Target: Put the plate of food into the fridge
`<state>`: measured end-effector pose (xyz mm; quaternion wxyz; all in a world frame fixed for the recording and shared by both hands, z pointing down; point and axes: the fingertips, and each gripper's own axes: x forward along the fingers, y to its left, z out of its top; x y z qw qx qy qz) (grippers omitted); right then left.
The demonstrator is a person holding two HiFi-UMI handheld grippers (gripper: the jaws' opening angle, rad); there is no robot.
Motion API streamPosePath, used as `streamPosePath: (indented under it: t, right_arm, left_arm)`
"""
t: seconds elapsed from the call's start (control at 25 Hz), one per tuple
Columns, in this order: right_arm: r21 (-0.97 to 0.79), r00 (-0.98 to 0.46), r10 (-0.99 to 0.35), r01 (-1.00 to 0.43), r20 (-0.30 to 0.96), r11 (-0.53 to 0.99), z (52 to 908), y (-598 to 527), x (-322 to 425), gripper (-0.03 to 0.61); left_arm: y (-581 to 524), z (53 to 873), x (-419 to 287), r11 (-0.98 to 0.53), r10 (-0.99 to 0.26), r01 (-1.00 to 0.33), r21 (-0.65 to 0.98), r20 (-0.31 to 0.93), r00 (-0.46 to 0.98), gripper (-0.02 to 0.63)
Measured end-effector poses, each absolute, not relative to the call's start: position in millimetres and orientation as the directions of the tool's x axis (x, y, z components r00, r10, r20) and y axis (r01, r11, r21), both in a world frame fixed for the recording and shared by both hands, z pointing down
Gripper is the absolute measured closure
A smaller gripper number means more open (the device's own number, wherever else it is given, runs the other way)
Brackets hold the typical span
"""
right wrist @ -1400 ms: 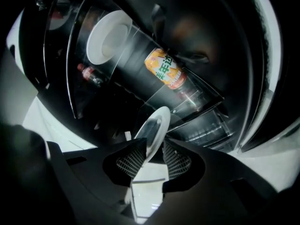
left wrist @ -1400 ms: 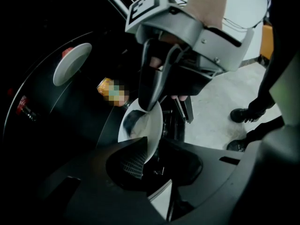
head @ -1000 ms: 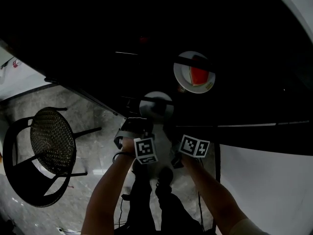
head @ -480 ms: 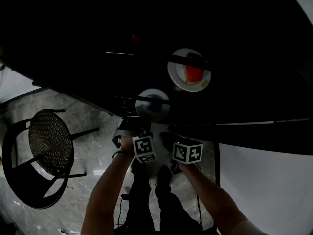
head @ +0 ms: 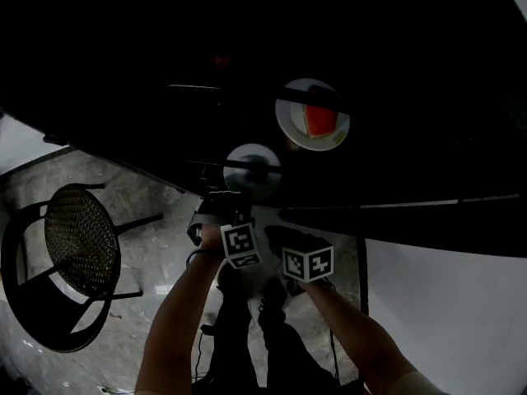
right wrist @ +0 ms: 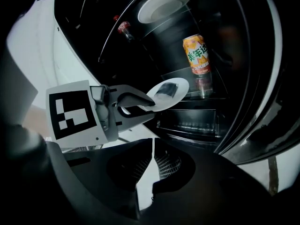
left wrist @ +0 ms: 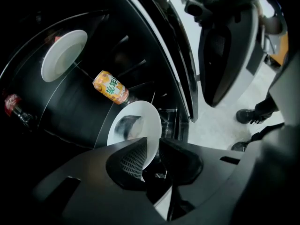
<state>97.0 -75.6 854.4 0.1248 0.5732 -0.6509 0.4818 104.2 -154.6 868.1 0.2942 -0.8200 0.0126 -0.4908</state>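
Left gripper (left wrist: 153, 140) fingers pinch the near rim of the plate of food (left wrist: 133, 123), which reaches toward 11 o'clock into the open fridge (right wrist: 197, 121) (not yet shelved, I judge); right gripper (right wrist: 153, 142) fingers have just been closing on nothing.

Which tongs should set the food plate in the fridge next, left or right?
Left. The left tongs grip the plate by its rim, right at the open fridge. The right tongs have just closed on nothing.
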Motion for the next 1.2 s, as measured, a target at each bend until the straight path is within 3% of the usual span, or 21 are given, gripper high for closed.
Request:
streamPosePath:
  t: [1.2]
  right_arm:
    - [-0.453, -0.319, -0.613, -0.889, 0.723, -0.072, 852, -57, 103, 0.548]
  left_arm:
    - [-182, 870, 128, -0.829, -0.338, 0.242, -0.505, 0.796, 0.503, 0.531]
